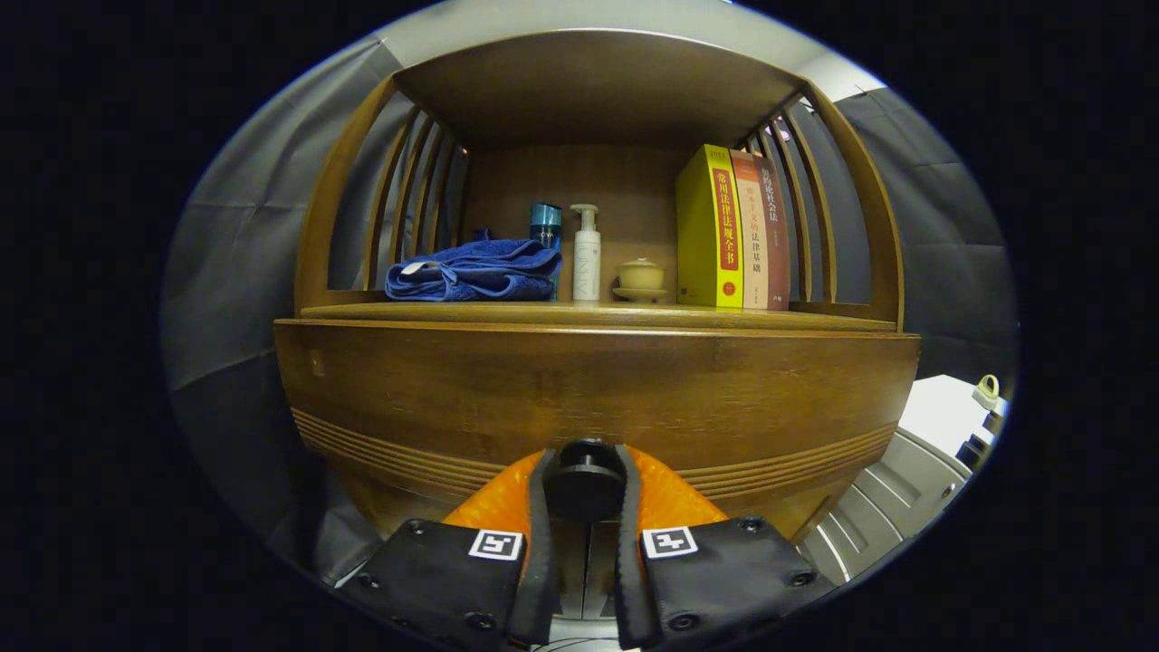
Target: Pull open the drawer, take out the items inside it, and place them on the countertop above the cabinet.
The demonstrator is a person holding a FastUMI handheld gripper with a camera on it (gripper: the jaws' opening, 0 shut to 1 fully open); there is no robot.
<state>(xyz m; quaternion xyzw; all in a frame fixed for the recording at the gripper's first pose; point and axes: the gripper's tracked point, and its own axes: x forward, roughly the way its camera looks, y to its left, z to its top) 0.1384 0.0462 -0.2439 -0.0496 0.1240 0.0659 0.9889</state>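
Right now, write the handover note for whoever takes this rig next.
Tool: its two fingers are closed on the dark round drawer knob, one on each side.
Drawer front: looks flush with the cabinet, so not visibly pulled out yet; its contents cannot be seen.
Countertop above it already carries a blue towel, a teal bottle, a white pump bottle, a small lidded cup and three upright books.
Done: knob gripped.
Left: pull the drawer open, lift out whatever is inside, set it on the countertop.

Claw-mounted fisheye, low, hard against the drawer front (pixel 598 389), facing the cabinet; looks slightly up at the worktop (pixel 598 313).
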